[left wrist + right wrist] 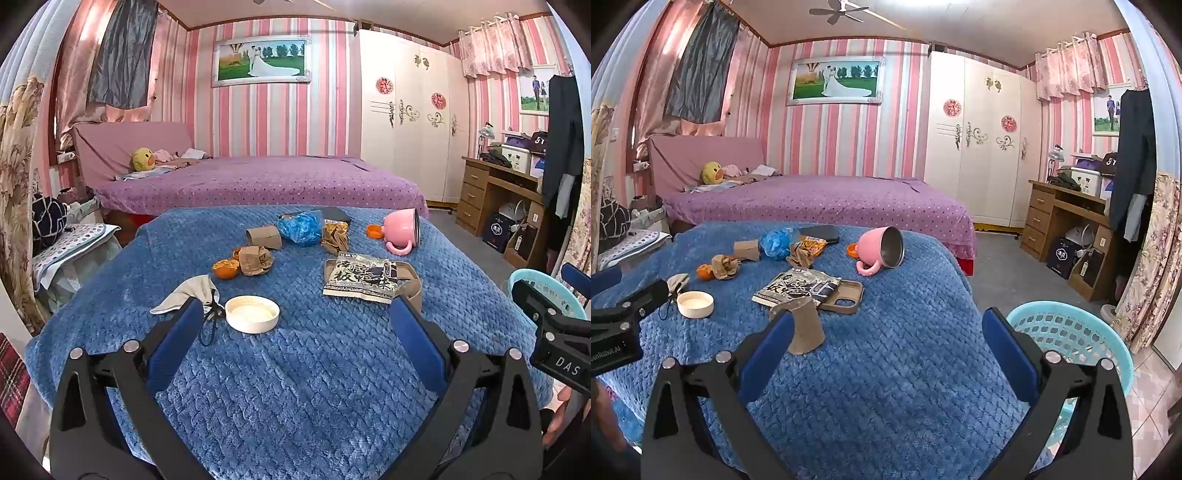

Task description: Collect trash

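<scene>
You are looking over a tabletop covered by a blue quilted blanket, with the trash lying spread across its far half. Beside the tabletop's right edge, on the floor, a light-blue plastic basket is standing.

Near the far right corner a pink mug is lying on its side, its mouth facing you, with an orange bottle cap touching it on the left. Toward the middle, a black-and-white snack packet is lying partly over a tan phone case. Near the far edge a crumpled blue plastic bag is sitting beside a wad of brown-and-orange wrappers, with a dark flat thing just behind them. Left of the bag a cardboard tube is lying, and nearer you a crumpled brown paper ball is touching pieces of orange peel.

Toward the left edge a grey face mask is lying just beside a white round lid. A second cardboard tube is standing tilted near the middle of the near half.

You are holding the left tongs spread fully wide over the blanket, gripping nothing, the lid between its tips. The right tongs are likewise gaping wide and empty, the tilted tube just beside the left finger.
</scene>
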Available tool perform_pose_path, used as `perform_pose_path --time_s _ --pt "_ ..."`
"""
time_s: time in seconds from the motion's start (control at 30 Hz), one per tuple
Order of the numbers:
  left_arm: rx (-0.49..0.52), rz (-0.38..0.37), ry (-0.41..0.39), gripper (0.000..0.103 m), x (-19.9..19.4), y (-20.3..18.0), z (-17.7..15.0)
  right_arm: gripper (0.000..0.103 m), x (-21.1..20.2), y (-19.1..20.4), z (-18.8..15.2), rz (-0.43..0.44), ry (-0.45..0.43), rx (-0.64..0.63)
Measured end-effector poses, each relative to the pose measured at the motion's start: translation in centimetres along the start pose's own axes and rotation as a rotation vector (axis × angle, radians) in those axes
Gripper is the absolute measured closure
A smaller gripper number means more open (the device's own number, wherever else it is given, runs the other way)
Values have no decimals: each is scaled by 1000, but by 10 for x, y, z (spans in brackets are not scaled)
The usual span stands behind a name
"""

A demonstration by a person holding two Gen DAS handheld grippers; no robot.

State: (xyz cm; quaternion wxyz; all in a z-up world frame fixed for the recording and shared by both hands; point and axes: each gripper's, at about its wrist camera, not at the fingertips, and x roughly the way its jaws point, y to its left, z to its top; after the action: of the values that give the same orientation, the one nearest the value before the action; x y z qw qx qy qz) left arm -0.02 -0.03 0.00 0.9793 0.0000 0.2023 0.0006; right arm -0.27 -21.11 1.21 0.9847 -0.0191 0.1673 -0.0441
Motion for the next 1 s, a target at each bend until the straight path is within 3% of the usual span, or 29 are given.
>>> perform_pose_path --time_s 1.0 --pt "-3 -3 8 5 0 0 0 4 -2 -2 1 -7 2 -4"
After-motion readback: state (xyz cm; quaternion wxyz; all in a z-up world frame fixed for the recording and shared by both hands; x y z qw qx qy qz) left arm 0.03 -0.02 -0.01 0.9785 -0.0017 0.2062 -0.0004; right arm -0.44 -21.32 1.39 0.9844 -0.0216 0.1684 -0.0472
